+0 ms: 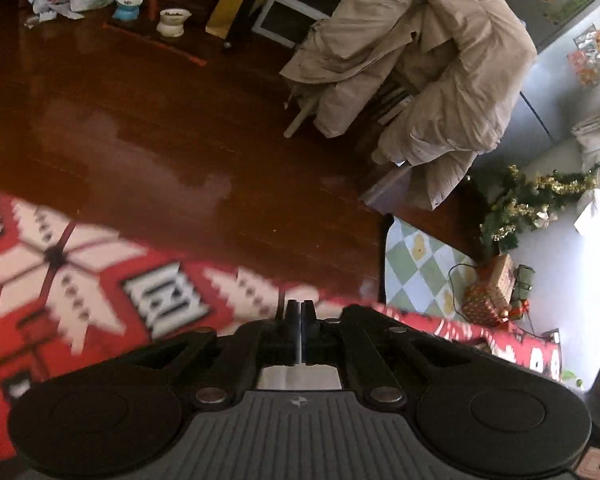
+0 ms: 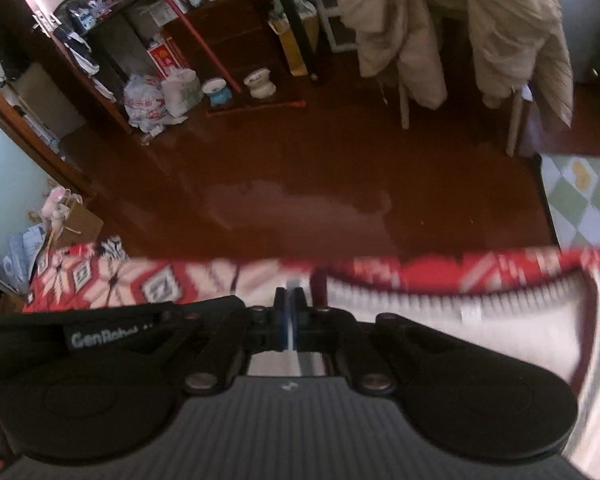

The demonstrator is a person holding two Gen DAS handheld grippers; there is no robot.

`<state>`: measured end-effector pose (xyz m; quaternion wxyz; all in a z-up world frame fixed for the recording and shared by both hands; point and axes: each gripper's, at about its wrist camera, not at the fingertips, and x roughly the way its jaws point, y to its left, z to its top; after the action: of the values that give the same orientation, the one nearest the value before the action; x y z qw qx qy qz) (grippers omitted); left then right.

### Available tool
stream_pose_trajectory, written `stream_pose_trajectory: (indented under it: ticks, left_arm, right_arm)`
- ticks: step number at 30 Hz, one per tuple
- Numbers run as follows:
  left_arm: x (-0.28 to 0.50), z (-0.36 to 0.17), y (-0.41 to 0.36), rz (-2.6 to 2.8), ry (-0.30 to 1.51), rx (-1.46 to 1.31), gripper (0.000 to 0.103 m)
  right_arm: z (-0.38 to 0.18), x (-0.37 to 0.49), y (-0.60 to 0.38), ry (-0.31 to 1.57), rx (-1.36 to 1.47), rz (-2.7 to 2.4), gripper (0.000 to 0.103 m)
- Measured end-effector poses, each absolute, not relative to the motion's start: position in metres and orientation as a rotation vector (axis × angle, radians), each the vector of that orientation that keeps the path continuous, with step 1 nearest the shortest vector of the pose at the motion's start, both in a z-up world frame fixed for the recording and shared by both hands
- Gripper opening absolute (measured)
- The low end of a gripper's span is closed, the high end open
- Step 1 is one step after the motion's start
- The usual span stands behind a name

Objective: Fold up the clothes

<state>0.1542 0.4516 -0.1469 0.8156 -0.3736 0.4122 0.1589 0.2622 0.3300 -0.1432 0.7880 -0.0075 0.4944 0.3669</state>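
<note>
Red patterned garment [image 1: 80,264], pinched by both grippers

Your left wrist camera sits just behind the left claw [image 1: 301,308], looking down across the dark wooden floor [image 1: 172,128]. Your right wrist camera does likewise behind the right claw [image 2: 290,296]. Both views share the floor, the two bowls [image 1: 148,10] and the draped chair [image 1: 420,72].

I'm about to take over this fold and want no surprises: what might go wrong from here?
1. Both tools, left and right, pinch only the edge of the red patterned sweater; it may slip free.
2. The sweater looks blurred, probably moving, so the fold may land crooked.
3. The dark wood floor lies beyond its edge; a dropped garment could fall there.
</note>
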Motion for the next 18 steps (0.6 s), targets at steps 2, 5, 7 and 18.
stream_pose_trajectory:
  ticks: [2, 5, 7, 18]
  left_arm:
    - [0.158, -0.140, 0.455, 0.315, 0.855, -0.825, 0.006]
    - [0.158, -0.127, 0.445, 0.262, 0.850, -0.841, 0.006]
    - [0.159, -0.123, 0.429, 0.221, 0.881, -0.826, 0.006]
    - [0.198, -0.152, 0.356, 0.140, 0.999, -0.708, 0.006]
  right_arm:
    - [-0.137, 0.271, 0.328, 1.063, -0.004, 0.784, 0.003]
    - [-0.120, 0.276, 0.303, 1.048, 0.020, 0.739, 0.009]
    - [-0.112, 0.273, 0.277, 1.042, -0.011, 0.686, 0.009]
    - [-0.129, 0.283, 0.191, 1.117, -0.066, 0.565, 0.010]
